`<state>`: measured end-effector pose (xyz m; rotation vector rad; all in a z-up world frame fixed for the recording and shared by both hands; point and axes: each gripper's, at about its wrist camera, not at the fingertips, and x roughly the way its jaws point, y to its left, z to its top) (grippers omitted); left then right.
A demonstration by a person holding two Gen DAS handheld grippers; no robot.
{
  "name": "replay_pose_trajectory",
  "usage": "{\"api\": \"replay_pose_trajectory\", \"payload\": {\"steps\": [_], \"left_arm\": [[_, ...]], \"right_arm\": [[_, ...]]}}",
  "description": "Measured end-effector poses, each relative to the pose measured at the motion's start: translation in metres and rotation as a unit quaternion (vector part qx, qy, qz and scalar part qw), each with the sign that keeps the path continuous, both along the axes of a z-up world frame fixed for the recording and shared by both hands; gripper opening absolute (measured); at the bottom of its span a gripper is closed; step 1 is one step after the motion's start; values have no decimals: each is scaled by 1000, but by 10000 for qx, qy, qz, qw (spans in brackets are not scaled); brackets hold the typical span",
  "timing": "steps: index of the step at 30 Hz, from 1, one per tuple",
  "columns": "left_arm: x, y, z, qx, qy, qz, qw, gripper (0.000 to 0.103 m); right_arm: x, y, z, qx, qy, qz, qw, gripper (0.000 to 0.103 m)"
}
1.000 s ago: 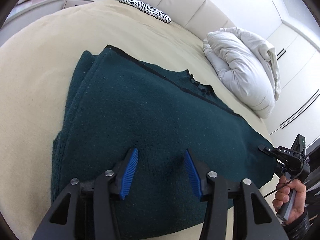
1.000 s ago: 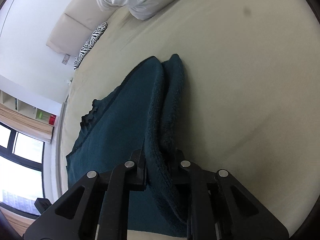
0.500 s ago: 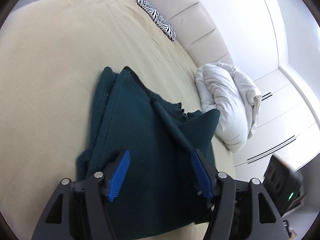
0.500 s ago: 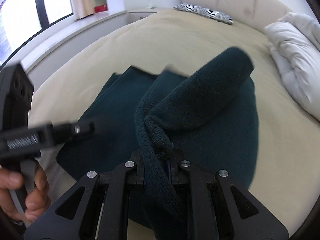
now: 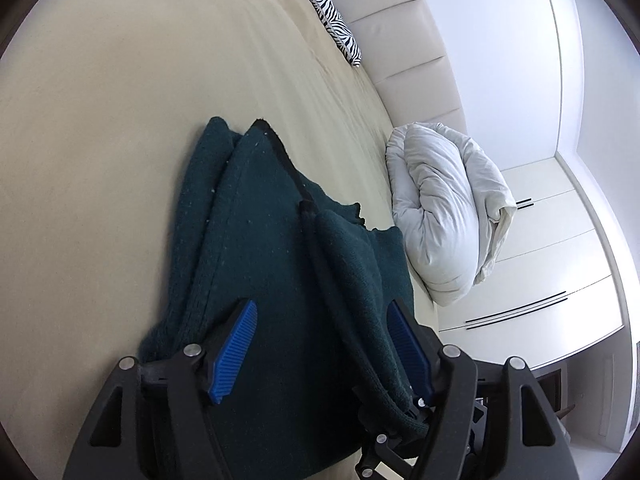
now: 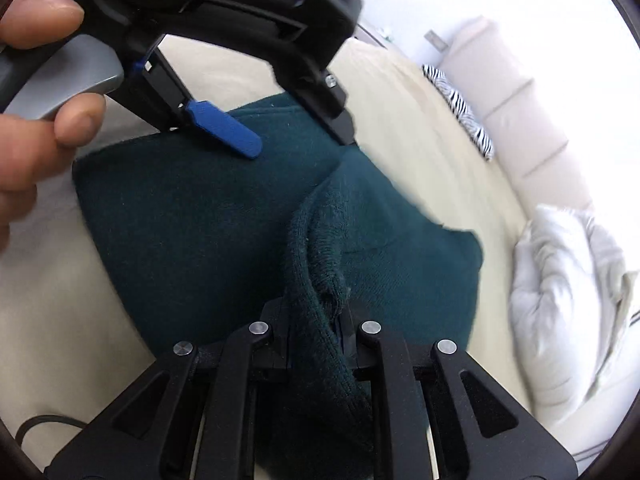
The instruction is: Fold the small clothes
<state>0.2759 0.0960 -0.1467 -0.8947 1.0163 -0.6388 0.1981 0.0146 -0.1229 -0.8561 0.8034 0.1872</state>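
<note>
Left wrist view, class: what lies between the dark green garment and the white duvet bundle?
Only bare beige bed cover separates the dark green garment from the white duvet bundle. The left wrist view shows that strip; no other item lies on it.

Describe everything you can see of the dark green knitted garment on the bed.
The dark green knitted garment is thick and fuzzy, edged with a black trim. It lies partly folded on the beige bed cover. One side is doubled over the middle, its bunched edge clamped in the right gripper. The left gripper, jaws just opened, hangs over it without pinching it.
</note>
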Motion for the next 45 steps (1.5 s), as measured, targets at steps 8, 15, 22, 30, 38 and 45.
{"api": "replay_pose_trajectory", "payload": {"steps": [8, 15, 22, 30, 38, 45], "left_arm": [[9, -25, 7, 299, 76, -313, 9990, 73], [23, -52, 5, 649, 176, -604, 9959, 15], [22, -36, 11, 564, 87, -477, 9972, 13], [36, -5, 33, 773, -34, -345, 9964, 12], [45, 28, 32, 1120, 44, -299, 9932, 12], [50, 49, 25, 1197, 71, 8, 9928, 4]], "right_arm": [[-23, 4, 0, -286, -341, 340, 9984, 13], [-29, 5, 4, 60, -259, 328, 9991, 22], [-60, -13, 30, 1211, -31, 332, 9921, 62], [-55, -121, 73, 3703, 208, -922, 9241, 62], [-17, -92, 23, 3281, 620, -831, 9389, 60], [-6, -57, 3, 3229, 913, -465, 9409, 59]]}}
